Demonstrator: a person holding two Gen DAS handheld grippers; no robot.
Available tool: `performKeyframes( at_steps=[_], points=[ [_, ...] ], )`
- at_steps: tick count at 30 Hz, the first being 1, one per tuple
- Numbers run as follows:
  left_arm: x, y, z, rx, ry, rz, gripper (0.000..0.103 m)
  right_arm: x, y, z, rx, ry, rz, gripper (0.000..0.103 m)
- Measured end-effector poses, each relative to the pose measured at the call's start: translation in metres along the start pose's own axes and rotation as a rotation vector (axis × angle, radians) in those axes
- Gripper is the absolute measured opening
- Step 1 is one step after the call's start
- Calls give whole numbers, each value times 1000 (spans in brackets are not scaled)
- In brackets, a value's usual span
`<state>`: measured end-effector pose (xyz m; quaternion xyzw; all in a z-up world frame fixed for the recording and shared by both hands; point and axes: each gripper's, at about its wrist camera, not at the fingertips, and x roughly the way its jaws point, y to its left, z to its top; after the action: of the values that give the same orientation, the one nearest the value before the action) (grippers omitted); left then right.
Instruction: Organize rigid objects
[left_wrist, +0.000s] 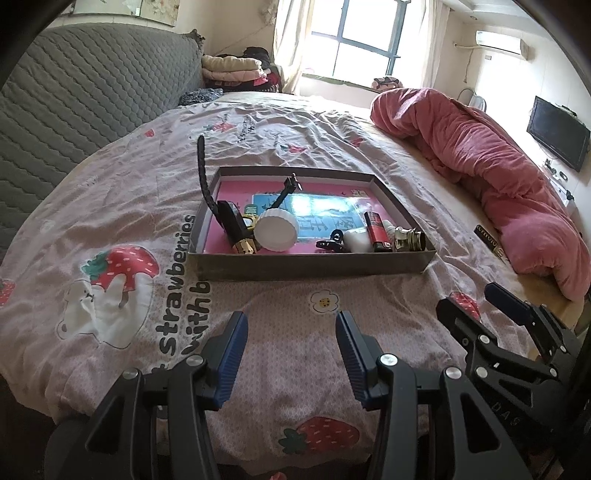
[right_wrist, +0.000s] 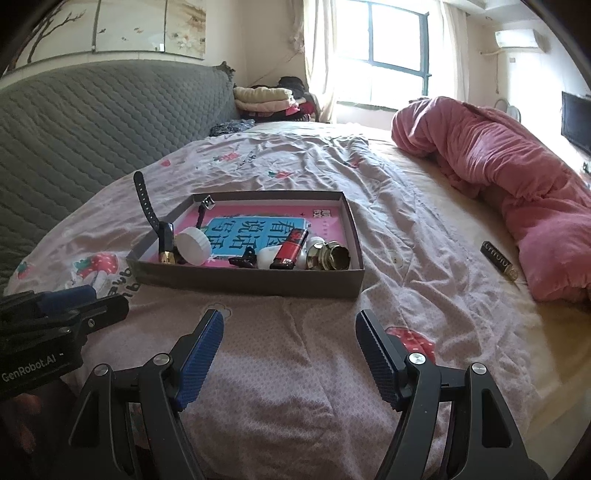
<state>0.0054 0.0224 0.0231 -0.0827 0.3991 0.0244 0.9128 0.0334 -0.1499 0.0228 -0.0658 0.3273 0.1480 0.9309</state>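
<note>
Both claws hang released and empty short of the box (right_wrist: 243, 282), left claw (left_wrist: 291, 354) then right claw (right_wrist: 290, 350), so I'd swing right for what's probably a dark tube (right_wrist: 500, 261) beside the pink duvet (right_wrist: 517, 184), pinching across its width.

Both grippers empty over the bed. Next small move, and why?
Probably swing the right hand-held gripper toward the dark tube beside the pink blanket. It looks like the only small item outside the box, and the jaws are open and empty.
</note>
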Motion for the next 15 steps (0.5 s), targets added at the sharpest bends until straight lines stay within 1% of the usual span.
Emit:
performKeyframes(
  at_steps=[5,12,15],
  points=[
    [-3,-1,-3,1,-7,7,49,-7,2,-3,11,-16,-5,75],
    [5,-2,-7,13,-8,29,49,8,2,-10,9,30,9,75],
    [10,-1,-8,17,-8,37,49,12,3,-11,7,35,15,75]
  ],
)
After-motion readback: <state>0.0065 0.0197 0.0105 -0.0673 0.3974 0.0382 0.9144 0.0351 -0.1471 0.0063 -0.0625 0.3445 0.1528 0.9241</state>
